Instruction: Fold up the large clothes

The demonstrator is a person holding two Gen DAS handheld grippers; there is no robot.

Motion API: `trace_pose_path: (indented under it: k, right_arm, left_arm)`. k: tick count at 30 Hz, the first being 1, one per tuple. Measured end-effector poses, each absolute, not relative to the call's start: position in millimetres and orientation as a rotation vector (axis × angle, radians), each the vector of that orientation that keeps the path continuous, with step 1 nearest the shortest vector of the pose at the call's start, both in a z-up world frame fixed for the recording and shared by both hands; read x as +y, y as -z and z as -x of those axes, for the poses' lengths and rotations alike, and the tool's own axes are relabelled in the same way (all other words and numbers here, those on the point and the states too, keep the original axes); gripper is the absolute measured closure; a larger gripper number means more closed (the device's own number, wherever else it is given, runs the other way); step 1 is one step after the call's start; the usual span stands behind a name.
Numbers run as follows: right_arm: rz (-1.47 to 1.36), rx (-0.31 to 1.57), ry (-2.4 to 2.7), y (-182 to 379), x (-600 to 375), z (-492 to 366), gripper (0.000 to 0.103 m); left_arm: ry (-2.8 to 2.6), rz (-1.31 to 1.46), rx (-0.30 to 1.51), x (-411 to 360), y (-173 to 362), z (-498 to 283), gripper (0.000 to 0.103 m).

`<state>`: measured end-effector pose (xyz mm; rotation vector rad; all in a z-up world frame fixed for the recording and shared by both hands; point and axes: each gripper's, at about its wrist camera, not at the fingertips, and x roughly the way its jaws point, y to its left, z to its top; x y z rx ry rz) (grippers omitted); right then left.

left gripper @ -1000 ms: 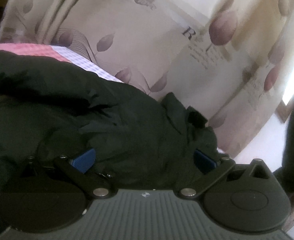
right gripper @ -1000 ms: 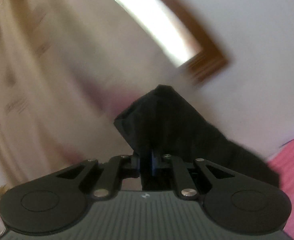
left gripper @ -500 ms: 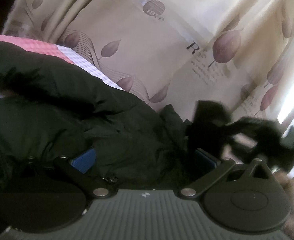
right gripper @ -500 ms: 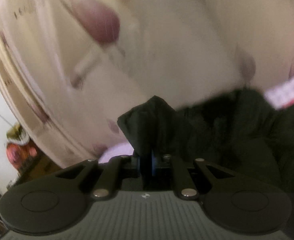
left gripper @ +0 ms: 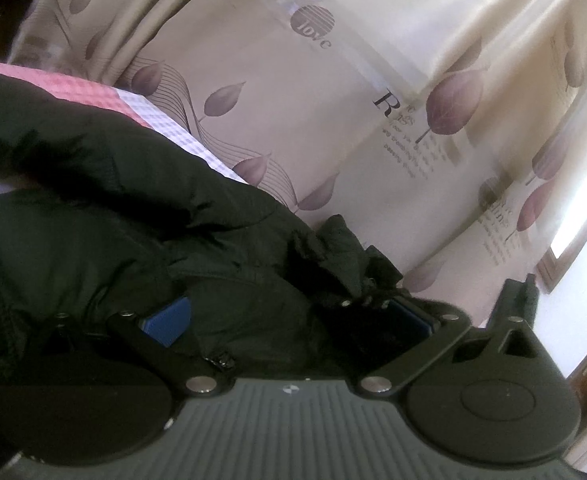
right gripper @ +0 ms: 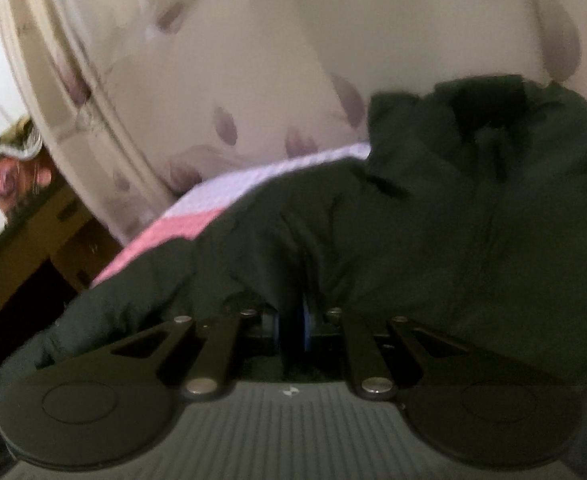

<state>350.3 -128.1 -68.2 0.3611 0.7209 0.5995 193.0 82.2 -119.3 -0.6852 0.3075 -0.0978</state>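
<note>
Left wrist view is mostly filled by a big dark jacket (left gripper: 141,240), heaped up and rumpled on a bed with a pink and white checked sheet (left gripper: 133,108). The left gripper (left gripper: 289,320) has its jaws spread wide, blue pads (left gripper: 167,320) showing on both sides, and a thick bunch of jacket sits in the gap between them. The fabric touches the pads but the jaws aren't squeezed down on it, so I'd call it open with cloth bulging in. A zipper pull (left gripper: 219,360) pokes out right by the left finger. Behind the bed hangs a cream curtain (left gripper: 373,100) with purple leaves and some printed lettering.

Right wrist view is a bit blurry, but the right gripper (right gripper: 293,326) is pinched tight on a fold of the same jacket (right gripper: 433,232), with only a thin slice of fabric between the two blue pads. The rest of the jacket spreads out ahead and to the right over the sheet (right gripper: 181,232), and the curtain (right gripper: 253,60) runs along the back. Off to the left there's a brown wooden cabinet (right gripper: 33,260).
</note>
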Motion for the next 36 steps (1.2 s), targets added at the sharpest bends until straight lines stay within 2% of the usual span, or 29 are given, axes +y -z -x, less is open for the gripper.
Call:
trace_pose_path:
  k: [8,19,24,31,34,35,36]
  right_arm:
    - [-0.248,0.776,-0.592,73.7,-105.0,-348.9,0.091]
    - [-0.162,0.749,-0.564,72.0,-94.9,-342.1,0.091]
    - [-0.162,0.741,-0.559,72.4,-95.3,-341.1,0.091]
    - [-0.022,0.701,-0.508,68.1,-77.6,-330.3,0.091]
    - [0.092,0.679,-0.476,66.1,-63.4,-323.7,0.088]
    - [0.117,0.674,-0.466,65.4,-60.4,-321.9,0.085]
    - [0.138,0.676,-0.456,64.1,-58.5,-320.6,0.076]
  left_arm:
    - [0.098,0.691,0.308,83.1,119.9,-192.8,0.000]
    - [0.121,0.713,0.332,89.5,116.0,-191.2,0.000]
    - [0.045,0.775,0.297,120.7,104.7,-144.9,0.000]
    - [-0.077,0.836,0.364,189.5,101.9,-94.0,0.000]
    - [-0.118,0.911,0.372,228.2,107.0,-81.3,0.001]
    - [-0.138,0.945,0.366,241.9,108.8,-77.6,0.001]
    - [-0.155,0.976,0.358,255.4,110.4,-73.9,0.001]
